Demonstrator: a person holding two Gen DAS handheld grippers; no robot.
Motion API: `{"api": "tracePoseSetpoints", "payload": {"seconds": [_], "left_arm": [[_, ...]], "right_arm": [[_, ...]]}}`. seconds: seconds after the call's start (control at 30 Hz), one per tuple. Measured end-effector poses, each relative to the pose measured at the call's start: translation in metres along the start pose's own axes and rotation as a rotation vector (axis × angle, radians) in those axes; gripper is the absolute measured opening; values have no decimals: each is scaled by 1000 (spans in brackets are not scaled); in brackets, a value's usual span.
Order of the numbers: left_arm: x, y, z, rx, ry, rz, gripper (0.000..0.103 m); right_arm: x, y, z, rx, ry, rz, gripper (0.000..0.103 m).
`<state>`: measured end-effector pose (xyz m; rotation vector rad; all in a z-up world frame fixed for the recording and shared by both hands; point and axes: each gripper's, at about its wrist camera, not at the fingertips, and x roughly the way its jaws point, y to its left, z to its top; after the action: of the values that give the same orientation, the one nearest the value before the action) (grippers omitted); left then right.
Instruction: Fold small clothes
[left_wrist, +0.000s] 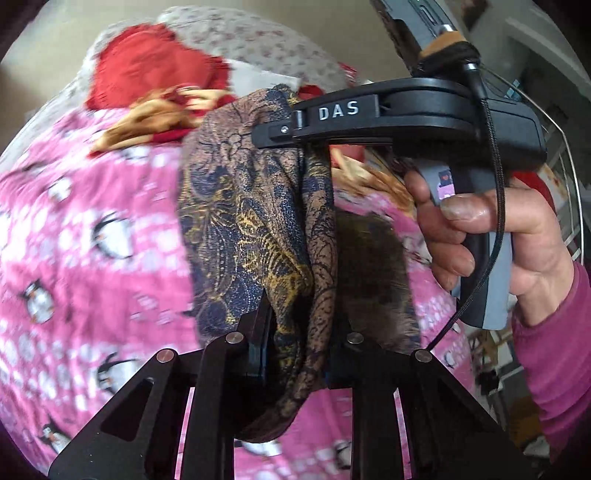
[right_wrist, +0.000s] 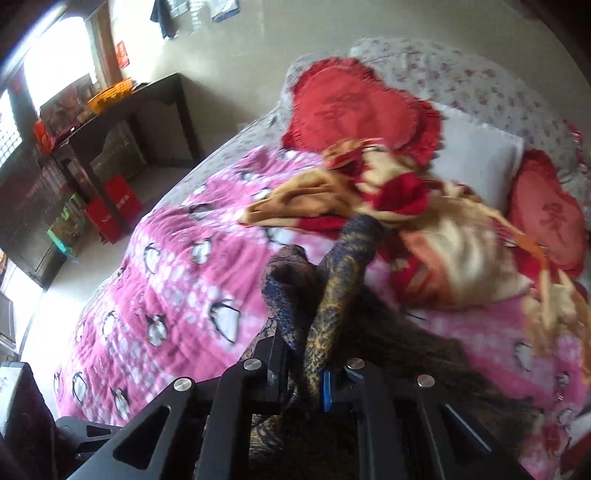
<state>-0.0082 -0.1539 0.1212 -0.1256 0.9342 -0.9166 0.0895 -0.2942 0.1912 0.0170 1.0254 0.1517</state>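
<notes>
1. A brown and navy patterned thin cloth is held raised above a pink penguin-print blanket.
2. The left gripper is nearly closed, clamped on this cloth.
3. The right gripper is likewise pinched on it.
4. A red and tan crumpled garment is seen lying behind, on the blanket.

right claw clamped on patterned brown cloth, pink penguin blanket

Lettering "DAS", white on black: on the side of the right gripper, seen across from the left tongs. Red heart cushions' characters beyond the tongs: illegible.
</notes>
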Motion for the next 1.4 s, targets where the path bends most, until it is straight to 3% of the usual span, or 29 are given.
{"api": "tracePoseSetpoints", "payload": {"seconds": [0.33, 0.53, 0.7, 0.73, 0.77, 0.83, 0.9, 0.93, 1.0, 1.1, 1.13, 1.2, 1.23, 1.27, 1.4], "left_arm": [[64, -99, 11, 156, 88, -61, 19], [115, -133, -1, 199, 155, -76, 19], [145, -133, -13, 198, 257, -100, 20], [142, -132, -14, 202, 281, -103, 24], [135, -130, -15, 205, 291, -104, 27], [110, -123, -15, 222, 270, -106, 47], [78, -108, -12, 249, 203, -81, 67], [67, -101, -12, 254, 170, -59, 72], [50, -85, -12, 256, 118, -1, 72], [48, -62, -26, 240, 134, 108, 72], [56, -51, -30, 214, 155, 154, 72], [69, -40, -41, 190, 194, 172, 72], [76, -36, -46, 185, 215, 185, 72], [76, -30, -53, 187, 228, 193, 72], [99, -20, -70, 188, 277, 204, 72]], "right_arm": [[-59, -111, -56, 139, -29, -94, 12], [-64, -168, -97, 244, -21, -127, 12], [-36, -204, -132, 332, 26, -188, 14], [-34, -210, -139, 355, 18, -172, 21], [-36, -216, -144, 382, 1, -166, 41], [-51, -220, -155, 438, -37, -185, 55], [-71, -219, -168, 484, -71, -146, 55], [-82, -214, -175, 498, -78, -104, 55], [-99, -199, -188, 489, -108, -38, 55], [-103, -167, -206, 438, -105, 6, 55], [-94, -156, -211, 428, -70, 19, 55], [-74, -142, -219, 401, 8, 23, 38], [-63, -137, -225, 373, 55, -11, 15], [-60, -135, -229, 356, 64, -49, 10], [-69, -155, -251, 443, -2, -86, 9]]}}
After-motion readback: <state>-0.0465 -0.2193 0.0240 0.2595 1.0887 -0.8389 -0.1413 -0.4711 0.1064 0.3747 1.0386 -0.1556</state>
